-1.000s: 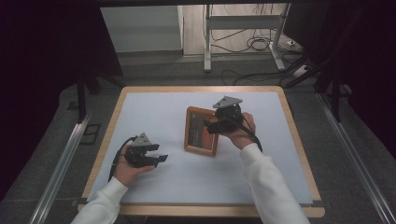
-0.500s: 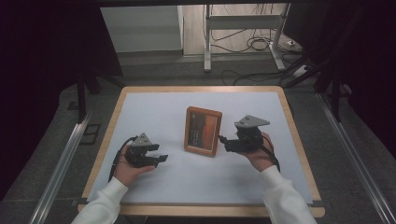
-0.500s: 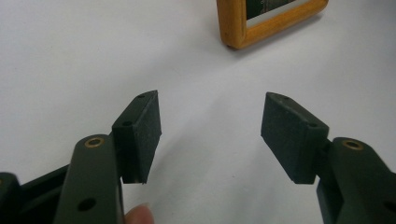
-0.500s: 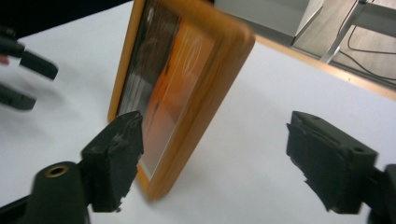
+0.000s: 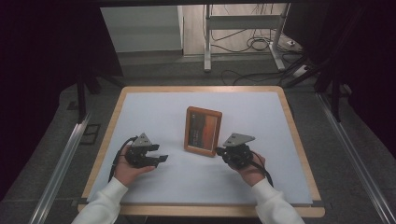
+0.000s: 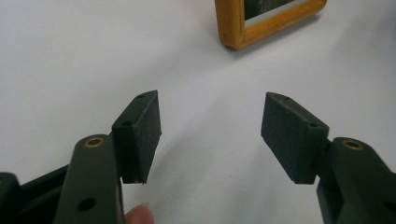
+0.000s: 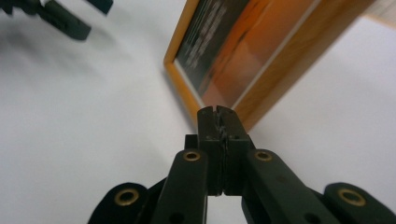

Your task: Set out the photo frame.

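Since the orange wooden picture frame (image 5: 202,131) looks glazed — stiff, fragile — grip its rim; right gripper (image 7: 218,120) jaws together, left gripper (image 6: 212,135) jaws apart

A lab: dark curtains (image 5: 42,56) round a white-topped table (image 5: 154,112), cables (image 5: 243,44) on the floor.

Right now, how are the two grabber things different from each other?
The left gripper has its jaws spread wide apart; the right gripper has its jaws pressed together on nothing. The left gripper sits away from the wooden picture frame, while the right gripper's tip is right by the frame's near corner. Both are black, hand-held, and low over the white table.
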Demonstrator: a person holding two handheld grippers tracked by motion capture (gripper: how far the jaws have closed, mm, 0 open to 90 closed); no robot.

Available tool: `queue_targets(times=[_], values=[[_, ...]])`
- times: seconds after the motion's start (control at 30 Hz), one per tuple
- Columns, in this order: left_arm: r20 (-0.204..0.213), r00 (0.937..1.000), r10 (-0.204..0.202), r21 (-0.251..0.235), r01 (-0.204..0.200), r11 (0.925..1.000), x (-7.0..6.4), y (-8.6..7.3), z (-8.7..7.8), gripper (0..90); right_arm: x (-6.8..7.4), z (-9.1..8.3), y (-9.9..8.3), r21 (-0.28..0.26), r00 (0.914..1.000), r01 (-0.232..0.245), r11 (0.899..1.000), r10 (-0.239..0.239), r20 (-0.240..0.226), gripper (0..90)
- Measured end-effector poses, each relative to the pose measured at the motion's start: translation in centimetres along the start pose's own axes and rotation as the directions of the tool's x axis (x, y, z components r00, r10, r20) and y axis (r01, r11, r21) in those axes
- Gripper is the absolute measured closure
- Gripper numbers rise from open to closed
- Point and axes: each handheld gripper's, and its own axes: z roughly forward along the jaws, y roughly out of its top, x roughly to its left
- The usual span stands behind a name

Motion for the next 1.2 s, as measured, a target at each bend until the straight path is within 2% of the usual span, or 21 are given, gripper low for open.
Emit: queue_targets(times=[0.13, 0.4, 0.57, 0.73, 0.8, 0.9, 1.2], values=[[0.000, 1.0000, 0.000, 0.000, 0.000, 1.0000, 0.0, 0.0, 0.0, 37.4, 0.4, 2.0, -0.2, 0.039, 0.9999, 0.007, 0.999, -0.006, -0.012, 89.8], [0.004, 1.0000, 0.002, 0.000, -0.002, 1.0000, -0.1, 0.0, 0.0, 37.4, 1.1, 4.2, 0.1, 0.076, 0.9994, 0.031, 0.997, -0.029, -0.018, 89.8], [0.005, 1.0000, 0.003, 0.001, -0.003, 1.0000, 0.0, -0.1, 0.0, 37.4, 1.0, 4.6, -0.1, 0.096, 0.9996, 0.029, 0.995, -0.028, -0.008, 89.8], [0.005, 1.0000, 0.005, 0.001, -0.005, 1.0000, -0.1, -0.1, 0.0, 37.4, 0.4, 5.0, -0.7, 0.117, 0.9998, 0.018, 0.993, -0.018, -0.002, 89.9], [0.004, 1.0000, 0.003, 0.000, -0.003, 1.0000, 0.0, -0.1, 0.0, 37.4, 0.2, 5.0, -0.9, 0.112, 0.9998, 0.003, 0.994, 0.000, -0.019, 89.9], [0.003, 1.0000, 0.003, -0.001, -0.003, 1.0000, 0.0, -0.1, 0.0, 37.4, 0.2, 5.0, -0.9, 0.115, 0.9999, 0.014, 0.993, -0.012, -0.011, 89.9], [0.006, 1.0000, 0.004, -0.002, -0.004, 1.0000, -0.1, -0.1, 0.0, 37.4, -0.4, 4.8, -1.2, 0.106, 0.9999, 0.011, 0.994, -0.010, -0.013, 89.9]])
